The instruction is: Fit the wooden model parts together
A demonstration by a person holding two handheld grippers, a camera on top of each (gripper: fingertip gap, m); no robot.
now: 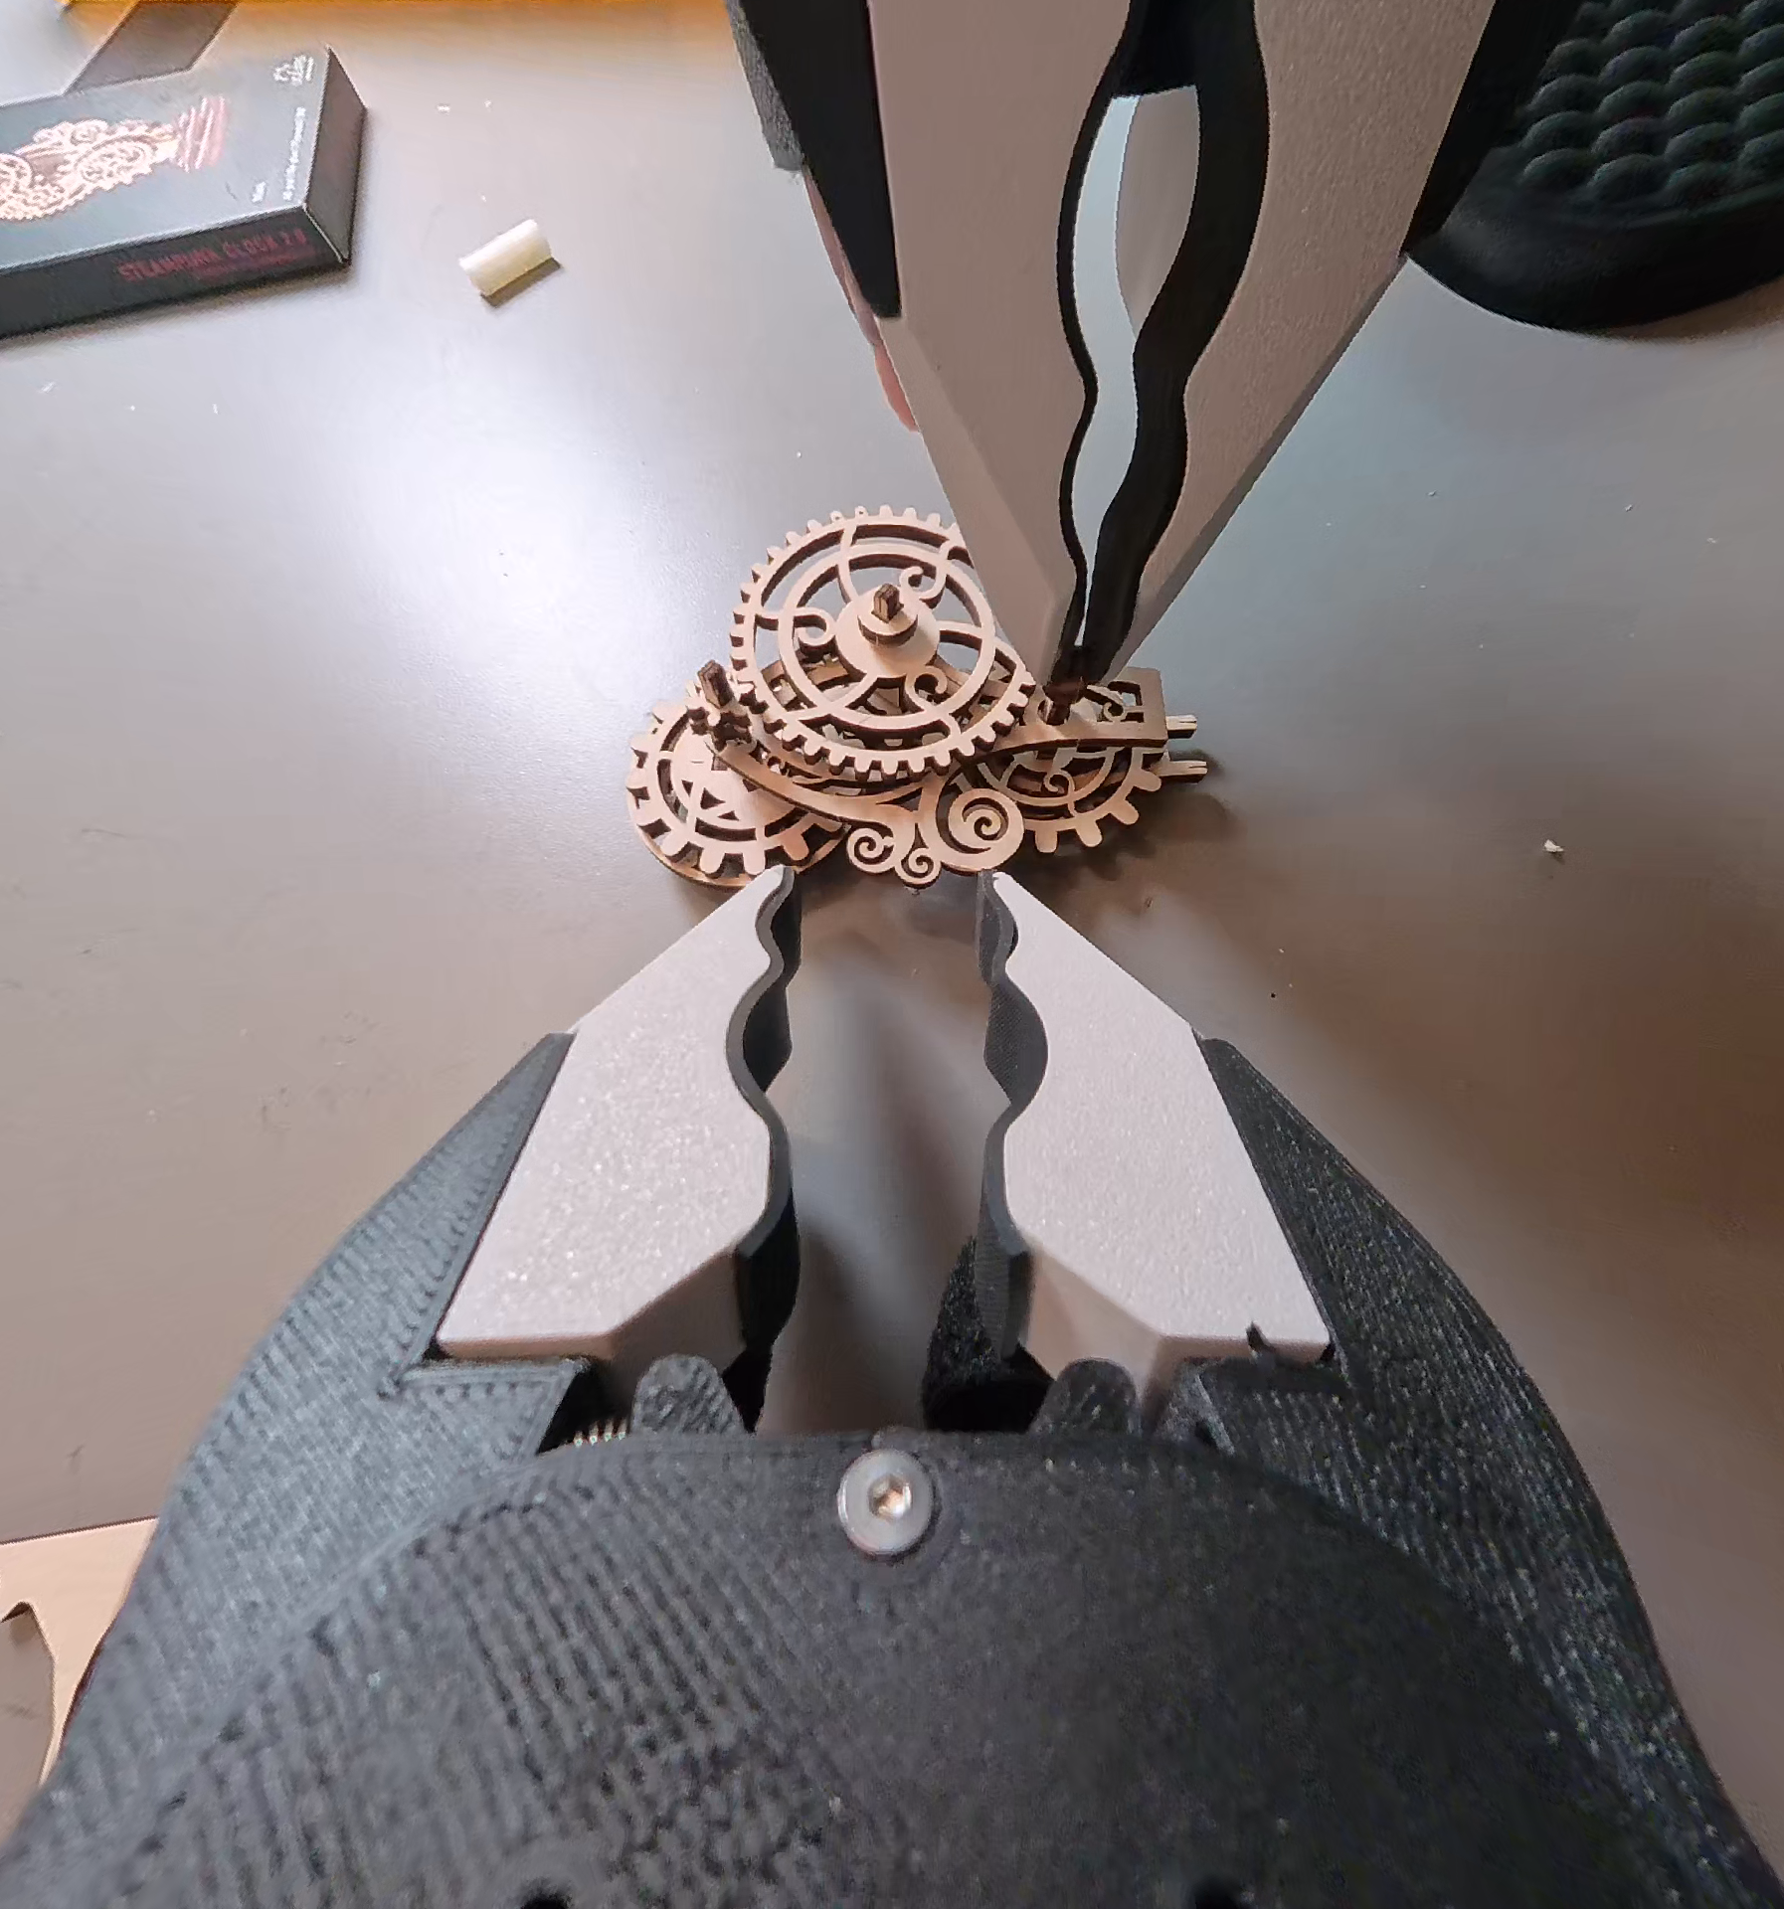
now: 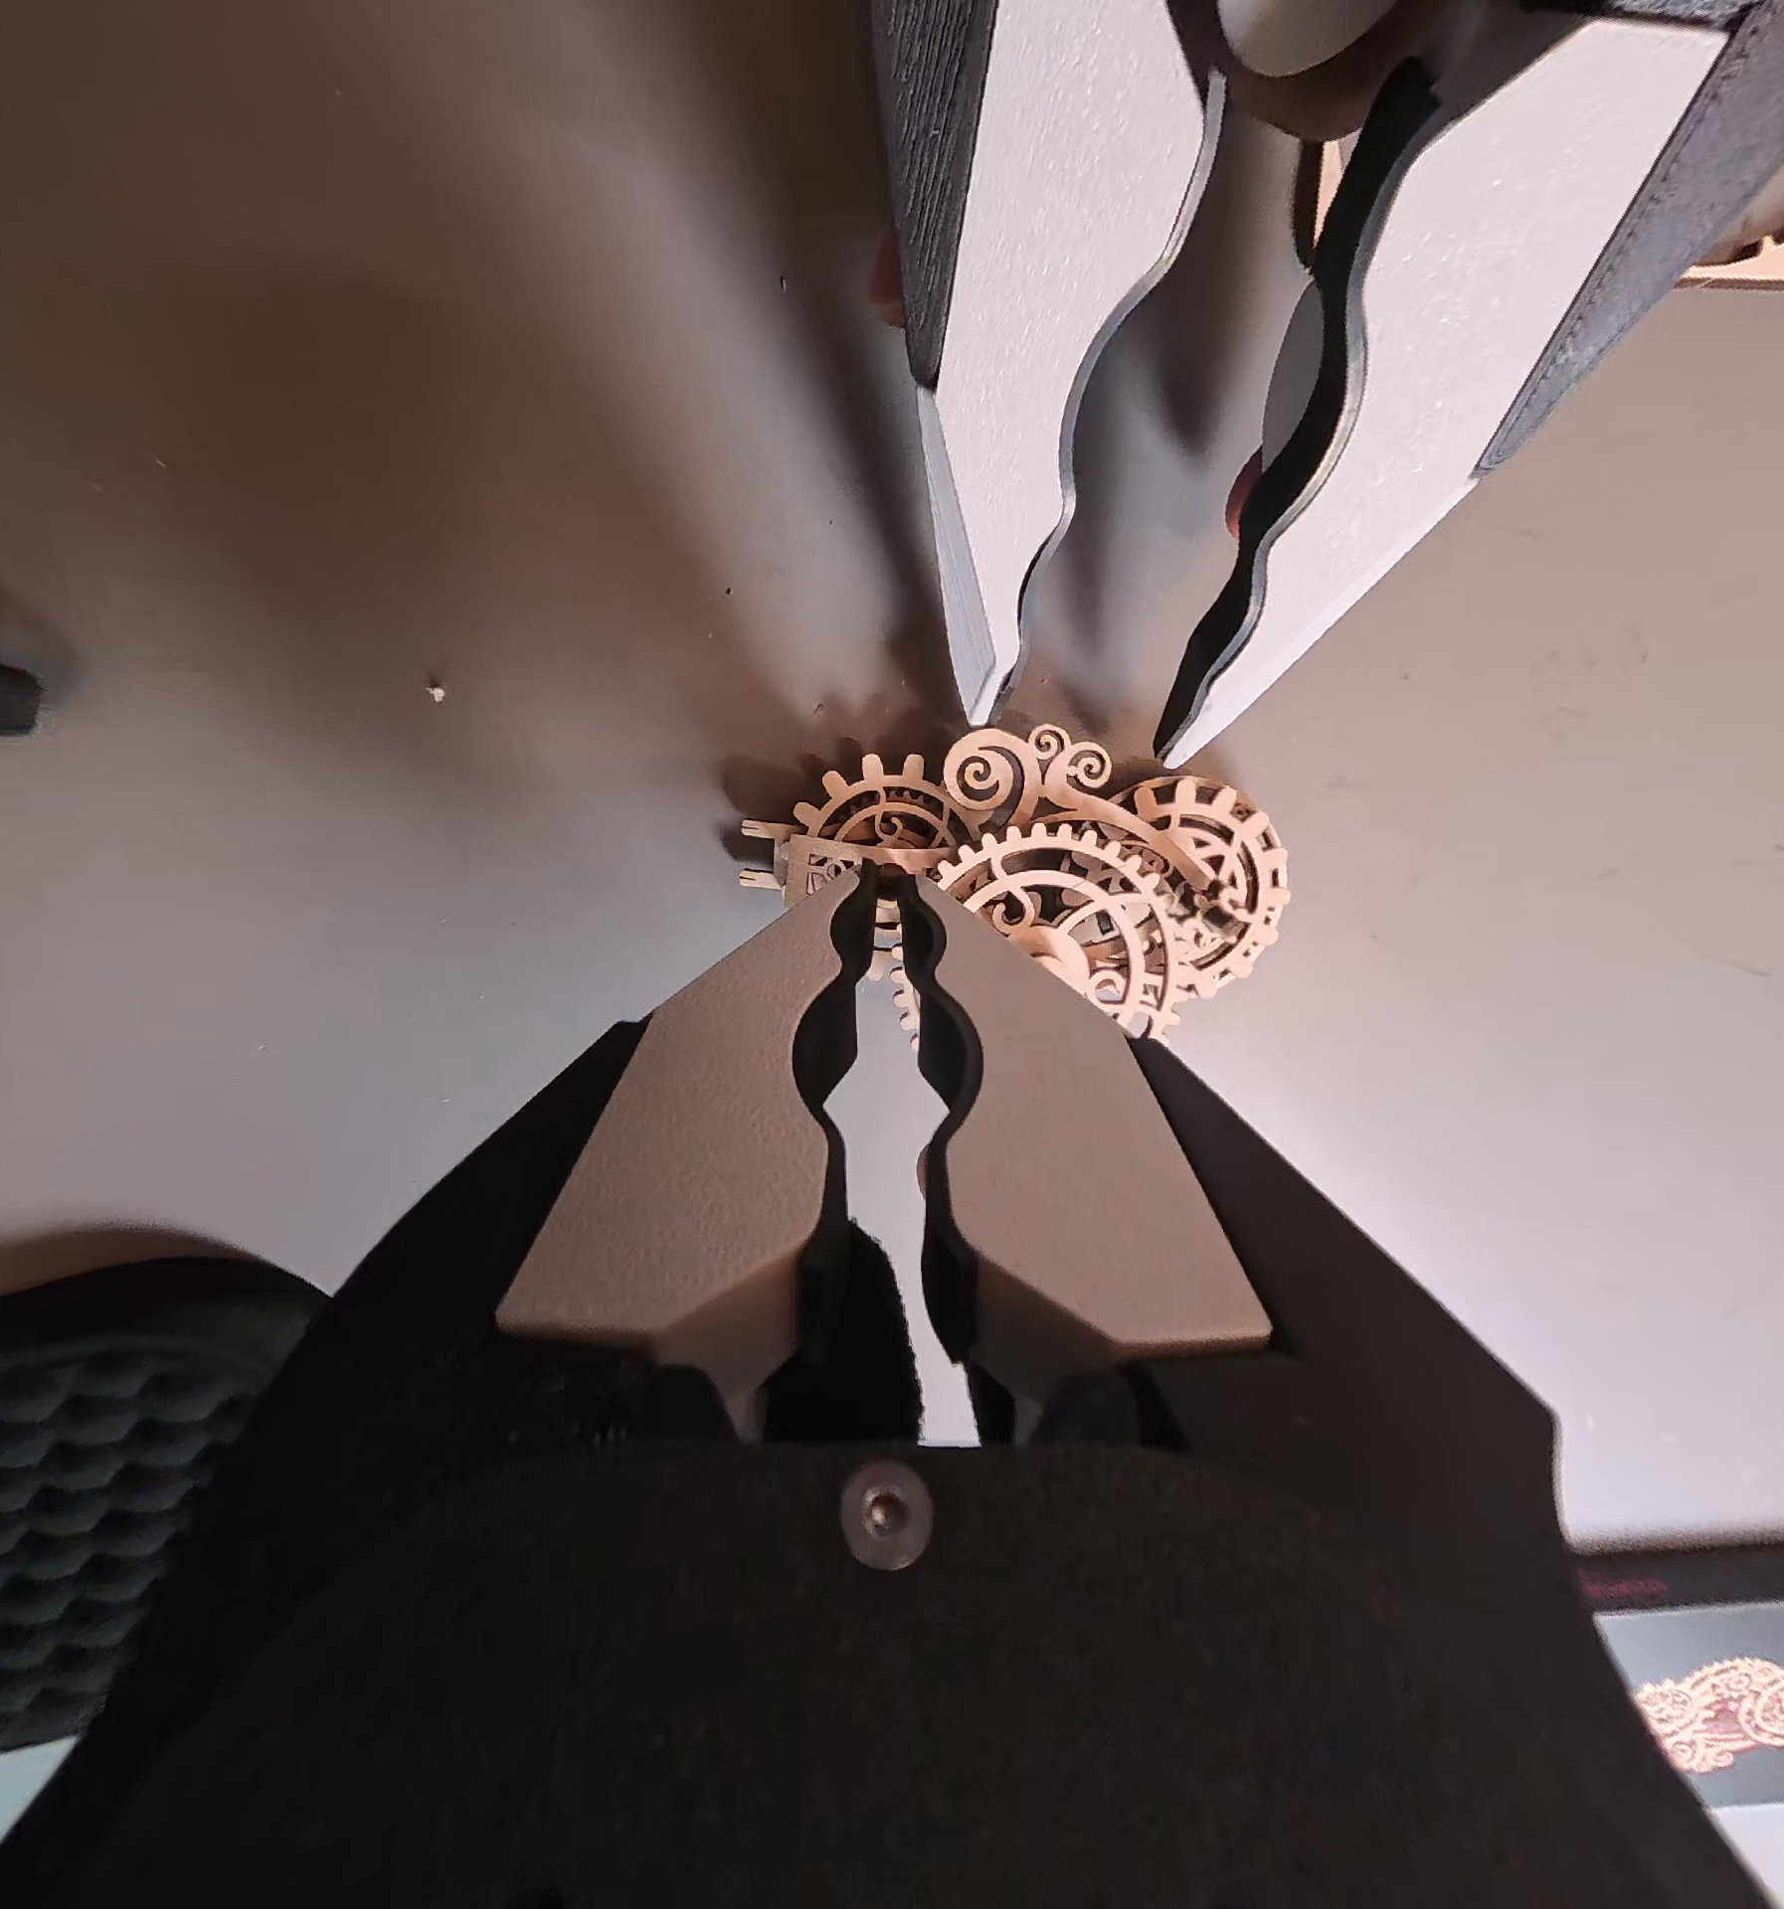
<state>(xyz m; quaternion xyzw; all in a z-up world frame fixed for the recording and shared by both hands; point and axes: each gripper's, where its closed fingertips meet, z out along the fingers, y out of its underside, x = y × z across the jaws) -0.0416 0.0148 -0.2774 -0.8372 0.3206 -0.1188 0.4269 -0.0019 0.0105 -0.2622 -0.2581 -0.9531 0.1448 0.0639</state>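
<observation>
A wooden gear model [image 1: 898, 723] lies flat on the grey table [image 1: 351, 723], with a large gear on top, smaller gears at both sides and a scroll ornament at its near edge. My left gripper [image 1: 888, 883] is open, its fingertips [image 1: 779, 899] standing just short of the scroll ornament and not pressing on it. My right gripper [image 1: 1084, 666] comes down from above and is shut on a small dark wooden peg [image 1: 1064, 694] that stands in the model's right end. In the right wrist view the right gripper [image 2: 883, 883] pinches at the model [image 2: 1053, 878]. The left gripper [image 2: 1084, 723] stands open beyond it.
A black box [image 1: 134, 196] lies at the far left and also shows in the right wrist view [image 2: 1735, 1694]. A small white cylinder [image 1: 511, 258] lies near it. A black mesh cushion [image 1: 1673, 155] is at the far right. A wooden parts sheet [image 1: 10, 1622] lies near left. About 5 cm separates my left fingertips from my right.
</observation>
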